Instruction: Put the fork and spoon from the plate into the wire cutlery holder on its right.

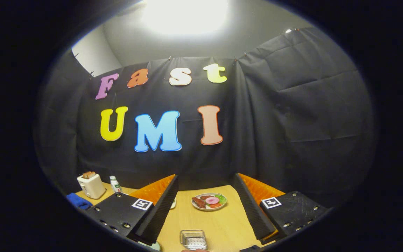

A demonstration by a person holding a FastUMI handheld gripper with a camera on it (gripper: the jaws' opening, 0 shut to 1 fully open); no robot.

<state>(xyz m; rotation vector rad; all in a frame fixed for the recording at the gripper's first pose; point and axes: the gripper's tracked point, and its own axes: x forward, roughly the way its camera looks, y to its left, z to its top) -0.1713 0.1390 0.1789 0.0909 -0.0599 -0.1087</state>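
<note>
- The gripper point(206, 206) holds its two fingers wide apart, with bare tabletop between them and nothing in their grasp.
- Each finger carries one small square black-and-white marker on its upper face, two markers in all.
- Nearest, between the fingers and close in, stands one wire cutlery holder point(193, 239), a small square mesh basket with a shiny rim; whether anything lies in it cannot be told.
- At the inner side of the left finger, one pale rounded edge point(174, 203) peeks out; most of it is hidden behind the finger, so what it is cannot be told.
- The fork and spoon cannot be made out, nor can the plate they lie on be picked out with certainty.
- Beyond the holder, between the fingers and just ahead of their tips, sits one plate of food point(209, 201) with brown pieces, a pink round slice, something green and something red on it.
- The wooden table point(219, 224) is light in colour, smooth and plain, and runs from the near edge to the wall.
- Outside the left finger lies one blue cloth point(78, 202), bunched up on the table.
- Beyond the cloth stands one cream toaster point(91, 186) with toast sticking out of its top.
- Just beside the toaster, towards the fingers, stands one small white bottle point(115, 184) with a green label.
- Farthest off, black cloth point(292, 122) hangs in folds as the booth's wall behind and to both sides of the table.
- Above the cloth, a pale wall and ceiling show, with one bright light point(185, 15) overhead.
</note>
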